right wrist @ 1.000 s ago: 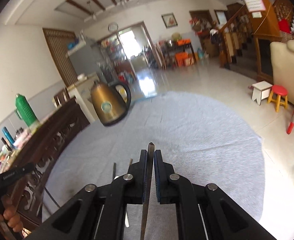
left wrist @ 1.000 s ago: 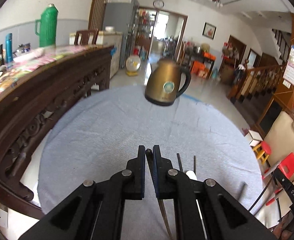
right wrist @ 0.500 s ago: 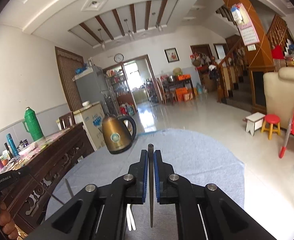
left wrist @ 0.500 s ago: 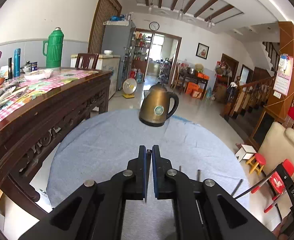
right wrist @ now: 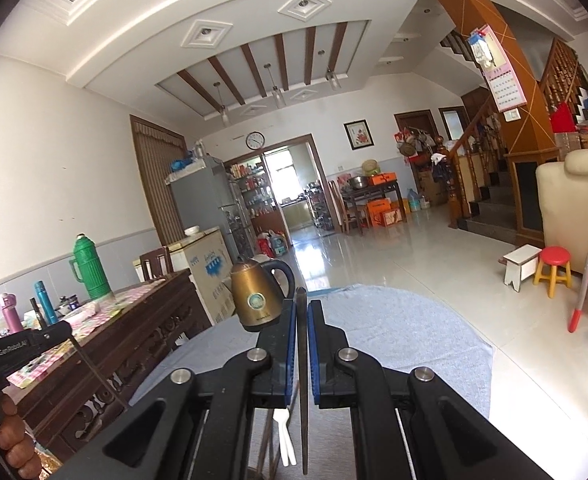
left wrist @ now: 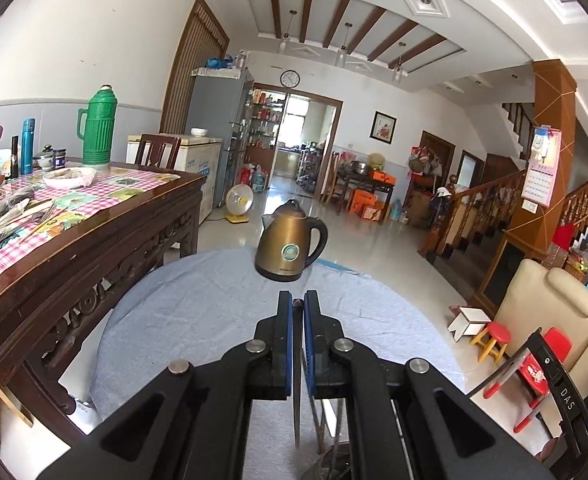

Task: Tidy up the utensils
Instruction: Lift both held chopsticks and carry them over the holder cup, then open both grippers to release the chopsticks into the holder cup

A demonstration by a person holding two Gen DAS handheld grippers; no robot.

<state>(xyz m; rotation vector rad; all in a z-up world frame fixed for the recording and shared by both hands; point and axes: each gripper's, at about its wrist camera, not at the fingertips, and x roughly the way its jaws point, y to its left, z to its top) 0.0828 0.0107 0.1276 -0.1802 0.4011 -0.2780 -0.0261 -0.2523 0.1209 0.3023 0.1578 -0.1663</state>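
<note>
Grey tablecloth (left wrist: 198, 320) | left gripper (left wrist: 298, 306), right gripper (right wrist: 302, 304): fingers each clamp thin dark utensil

The thin utensil (left wrist: 296, 380) pinched in the left gripper (left wrist: 297, 304) shows only edge-on, so its kind cannot be told; its lower end is lost among the dark shapes at the bottom edge; the slim rods (left wrist: 326, 428) beside it are cut off there too. In the right wrist view the dark strip (right wrist: 303, 380) clamped in the right gripper (right wrist: 302, 304) is equally unreadable; the white utensil (right wrist: 285, 436) below shows only partly behind the gripper body; the left-hand tool (right wrist: 18, 350) is cropped by the frame.
</note>
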